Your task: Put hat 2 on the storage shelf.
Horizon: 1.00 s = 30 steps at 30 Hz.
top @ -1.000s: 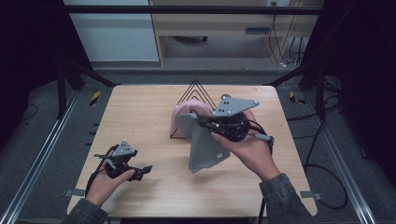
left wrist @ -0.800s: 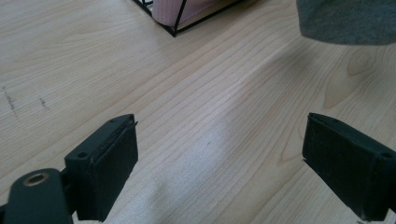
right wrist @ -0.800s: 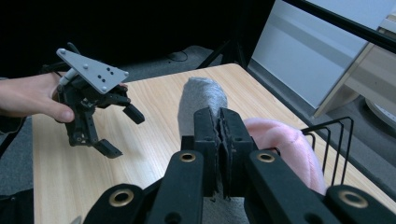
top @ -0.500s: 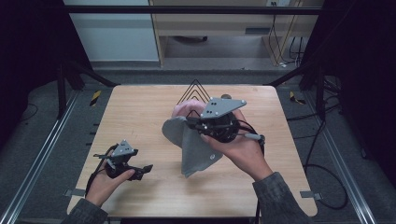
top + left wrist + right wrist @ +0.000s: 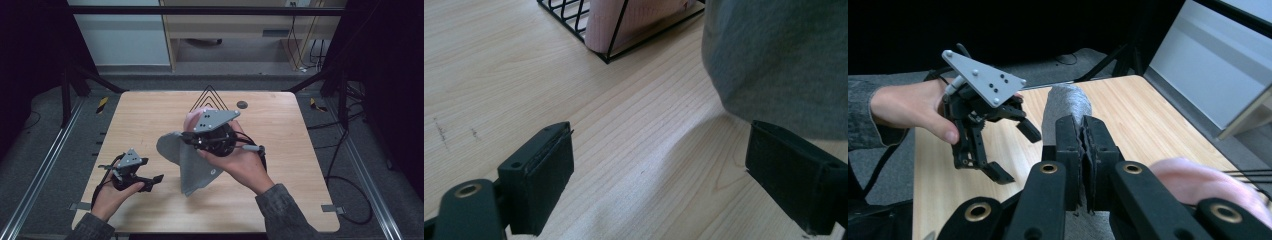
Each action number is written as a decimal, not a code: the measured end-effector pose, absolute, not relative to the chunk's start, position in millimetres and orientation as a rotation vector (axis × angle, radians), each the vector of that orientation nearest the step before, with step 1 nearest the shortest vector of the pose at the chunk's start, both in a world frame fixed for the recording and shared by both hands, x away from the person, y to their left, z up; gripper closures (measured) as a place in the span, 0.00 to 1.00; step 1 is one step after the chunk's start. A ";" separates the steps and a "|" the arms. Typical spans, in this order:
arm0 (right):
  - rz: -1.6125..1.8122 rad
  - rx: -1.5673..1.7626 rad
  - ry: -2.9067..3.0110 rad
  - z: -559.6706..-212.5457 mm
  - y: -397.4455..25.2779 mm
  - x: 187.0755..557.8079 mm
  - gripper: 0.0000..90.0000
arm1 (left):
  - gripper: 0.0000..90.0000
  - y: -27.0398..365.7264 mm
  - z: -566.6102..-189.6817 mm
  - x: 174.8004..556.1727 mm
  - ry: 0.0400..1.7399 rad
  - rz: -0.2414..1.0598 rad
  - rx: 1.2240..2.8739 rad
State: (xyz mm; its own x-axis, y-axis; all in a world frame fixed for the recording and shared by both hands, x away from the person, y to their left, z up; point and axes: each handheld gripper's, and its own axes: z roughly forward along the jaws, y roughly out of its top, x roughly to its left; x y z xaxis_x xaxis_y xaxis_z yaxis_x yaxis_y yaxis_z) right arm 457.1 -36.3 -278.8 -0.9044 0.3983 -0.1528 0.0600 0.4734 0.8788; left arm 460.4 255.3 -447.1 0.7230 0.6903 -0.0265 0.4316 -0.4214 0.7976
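A grey cloth (image 5: 192, 167) hangs from my right gripper (image 5: 187, 138) above the middle of the wooden table (image 5: 280, 200), its lower end resting on the wood. In the right gripper view the jaws (image 5: 1082, 125) are shut on an upper fold of the grey cloth (image 5: 1066, 102). My left gripper (image 5: 152, 181) rests at the front left, open and holding nothing. It is a short way left of the cloth. In the left gripper view the open gripper (image 5: 659, 135) faces the grey cloth (image 5: 784, 60) at upper right. A pink cloth (image 5: 634, 20) lies in a black wire rack (image 5: 574, 15).
The black wire rack (image 5: 209, 96) stands at the back middle, with the pink cloth (image 5: 191, 119) just behind the right gripper. A small dark round spot (image 5: 242, 104) marks the table beside the rack. Metal frame rails run along both sides.
The right gripper has carried the grey cloth leftward and slightly nearer, toward the left gripper. The left gripper has stayed where it was.
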 end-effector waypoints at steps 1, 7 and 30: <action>1.405 0.387 2.389 -278.8 -36.3 457.1 0.97 | 0.13 255.3 -447.1 460.4 0.849 0.388 2.079; 1.411 0.352 2.417 -283.8 -19.7 456.7 0.97 | 0.15 254.7 -442.7 459.0 0.828 0.392 2.053; 1.414 0.407 2.398 -283.9 -28.8 466.7 0.97 | 0.94 236.1 -398.5 467.6 0.714 0.392 2.019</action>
State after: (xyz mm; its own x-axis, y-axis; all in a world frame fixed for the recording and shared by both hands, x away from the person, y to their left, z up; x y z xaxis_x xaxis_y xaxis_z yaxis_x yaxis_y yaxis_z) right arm 466.7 -28.8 -283.9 -0.9057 0.4024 -0.1332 0.0782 0.4676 0.8805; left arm 467.6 236.1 -398.5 0.7800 0.6257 -0.0071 0.3297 -0.4013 0.8545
